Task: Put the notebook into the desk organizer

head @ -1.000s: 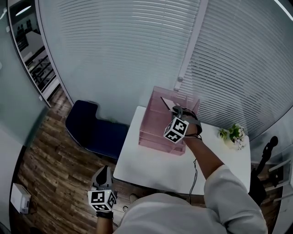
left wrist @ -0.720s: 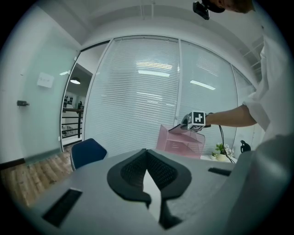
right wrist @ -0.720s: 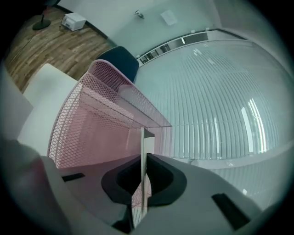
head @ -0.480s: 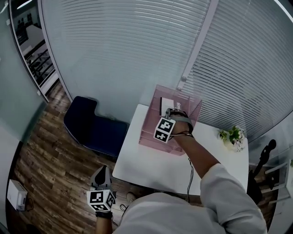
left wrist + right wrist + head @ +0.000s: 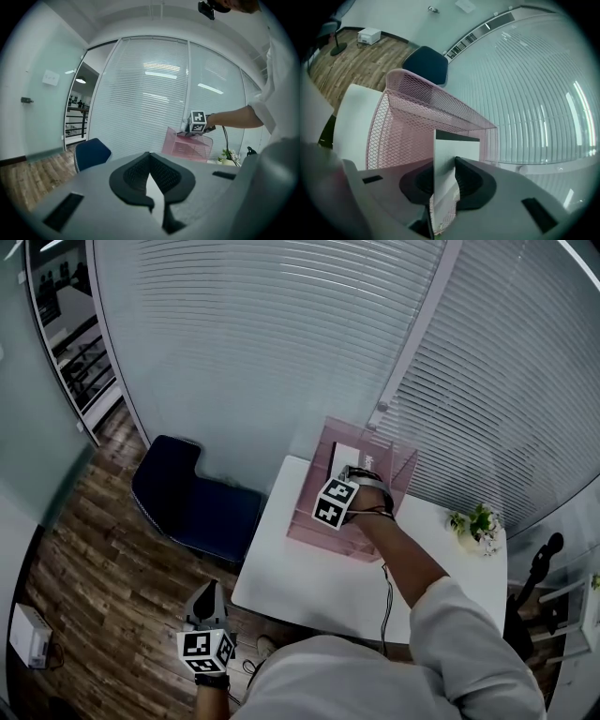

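Slatted blinds back the white bench at mid-frame. Your right arm reaches down into the pink mesh desk organizer. The right hand-held gripper has its jaws just opening, loose around the upright white notebook inside; its lower edge is hidden. At lower left, your left hand-held gripper hangs pinched together, empty.

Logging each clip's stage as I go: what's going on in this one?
A person is putting a white notebook into the pink mesh desk organizer on the white table. The right claw has the notebook standing upright in the organizer. Its jaws have just been opening, so the notebook sits between them, apparently released. The left claw is shut and empty, held off to the side of the table, away from the work.
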The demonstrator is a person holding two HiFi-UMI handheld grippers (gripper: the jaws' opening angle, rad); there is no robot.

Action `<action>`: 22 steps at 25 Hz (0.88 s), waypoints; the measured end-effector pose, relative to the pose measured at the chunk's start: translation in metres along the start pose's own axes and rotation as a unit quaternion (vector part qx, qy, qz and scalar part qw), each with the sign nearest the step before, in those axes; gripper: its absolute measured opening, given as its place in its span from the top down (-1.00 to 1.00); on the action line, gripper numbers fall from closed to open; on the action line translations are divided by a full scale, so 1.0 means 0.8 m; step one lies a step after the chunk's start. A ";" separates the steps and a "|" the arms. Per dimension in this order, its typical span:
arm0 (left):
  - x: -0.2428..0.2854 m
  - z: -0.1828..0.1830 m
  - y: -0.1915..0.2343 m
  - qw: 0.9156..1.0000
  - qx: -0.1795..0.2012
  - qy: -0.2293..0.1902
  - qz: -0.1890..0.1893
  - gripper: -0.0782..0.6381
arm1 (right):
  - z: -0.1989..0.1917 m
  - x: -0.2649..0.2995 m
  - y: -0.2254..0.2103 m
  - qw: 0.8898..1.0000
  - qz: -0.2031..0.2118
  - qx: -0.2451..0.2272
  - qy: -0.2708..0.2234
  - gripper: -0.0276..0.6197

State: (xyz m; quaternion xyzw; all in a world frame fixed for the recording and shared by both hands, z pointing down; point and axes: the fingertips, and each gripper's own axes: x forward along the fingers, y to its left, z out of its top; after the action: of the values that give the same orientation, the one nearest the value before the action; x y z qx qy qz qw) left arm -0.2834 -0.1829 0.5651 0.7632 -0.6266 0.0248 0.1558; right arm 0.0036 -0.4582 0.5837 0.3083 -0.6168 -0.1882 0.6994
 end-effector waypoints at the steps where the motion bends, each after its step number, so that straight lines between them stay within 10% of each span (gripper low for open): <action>1: -0.001 0.001 0.002 1.000 -0.001 0.000 0.000 0.76 | 0.001 -0.001 0.004 1.000 0.017 0.002 0.001 0.59; 22: 0.003 -0.004 -0.002 1.000 0.001 0.005 0.003 0.76 | 0.010 -0.026 0.027 0.976 0.194 0.076 -0.064 0.09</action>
State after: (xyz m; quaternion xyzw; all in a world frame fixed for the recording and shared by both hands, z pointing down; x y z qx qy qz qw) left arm -0.2807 -0.1842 0.5680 0.7612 -0.6283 0.0296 0.1576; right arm -0.0106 -0.4304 0.5829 0.2228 -0.7205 -0.0209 0.6564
